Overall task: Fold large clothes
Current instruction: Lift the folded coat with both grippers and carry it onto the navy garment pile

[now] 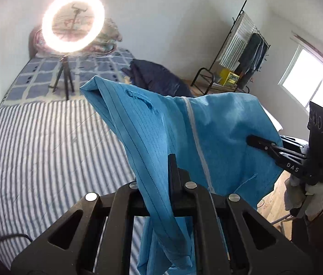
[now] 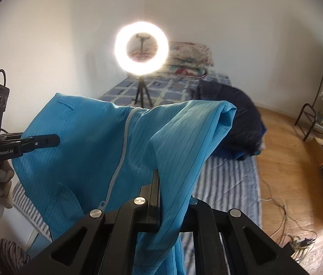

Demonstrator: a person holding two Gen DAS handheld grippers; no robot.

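I have one blue pinstriped garment (image 1: 152, 123) hanging in the air above the bed, stretched between my two claws, with its pale zipper (image 1: 195, 137) running down the middle. My left gripper (image 1: 170, 167) is pressed together on a fold of the cloth at 6 o'clock in its own view; my right gripper (image 2: 155, 183) pinches another fold the same way, also at 6 o'clock in its view. From the left camera I see the right claw biting the fabric at 3 o'clock, held by a gloved hand (image 1: 308, 188). From the right camera the left claw sits at 9 o'clock.

The garment's upper edge sags between the two grips, and each shoulder corner juts free toward 12 o'clock. Its lower part hangs past the fingers, out of sight.

Below lies the striped bed cover (image 1: 46, 149), bare across a wide stretch at 9 o'clock. Further up there is one dark navy garment (image 2: 232, 119) heaped at 1 o'clock, one ring light (image 2: 141, 48) on a tripod at 12 o'clock, and a stack of folded quilts (image 2: 191, 57) behind it. One clothes rack (image 1: 241, 45) stands at 2 o'clock by a window (image 1: 315, 78). Wooden floor (image 2: 282, 160) with loose cables runs along the bed's right side.
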